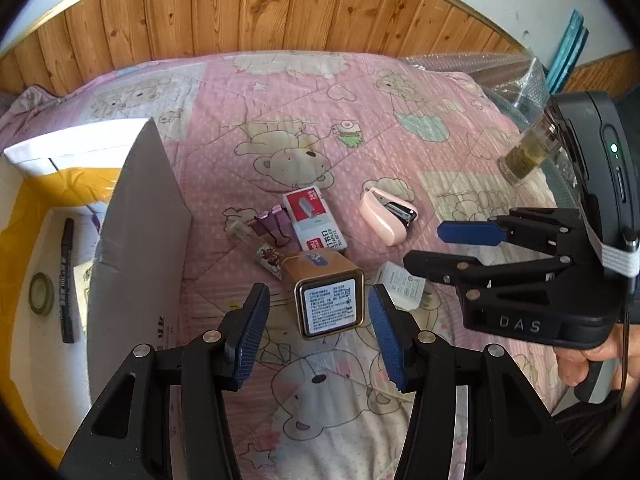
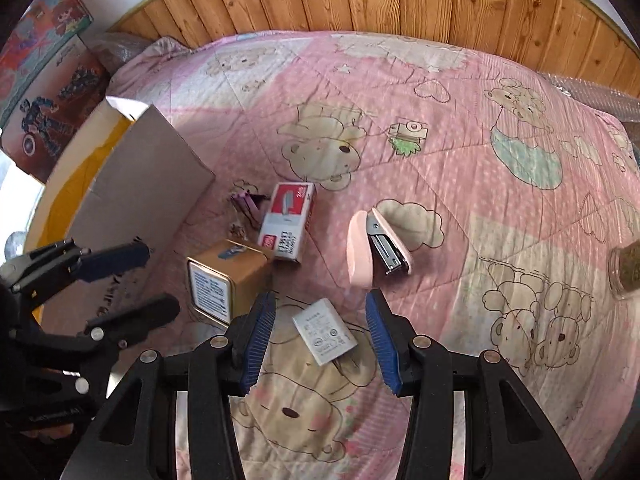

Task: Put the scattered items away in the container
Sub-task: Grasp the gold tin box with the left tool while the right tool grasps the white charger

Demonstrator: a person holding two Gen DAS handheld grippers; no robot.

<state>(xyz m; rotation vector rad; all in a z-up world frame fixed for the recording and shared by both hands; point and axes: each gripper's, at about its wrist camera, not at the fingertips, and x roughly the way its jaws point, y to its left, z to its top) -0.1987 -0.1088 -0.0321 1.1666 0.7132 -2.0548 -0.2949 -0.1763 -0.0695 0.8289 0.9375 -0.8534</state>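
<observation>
Between our left gripper's (image 1: 318, 334) parted, empty jaws we see the gold tin (image 1: 328, 294) lying on its side on the pink bear quilt (image 1: 360, 120), and our right gripper (image 2: 320, 344) likewise hangs open and empty over the white charger (image 2: 324, 336). From the tin, the staple box (image 1: 314, 220) sits at twelve o'clock, the pink stapler (image 1: 388, 216) at one, the binder clips (image 1: 274, 224) and small glass vial (image 1: 256, 250) at eleven. At nine o'clock stands the open cardboard box (image 1: 140, 240), holding a black marker (image 1: 67, 280) and a tape roll (image 1: 41, 294).
</observation>
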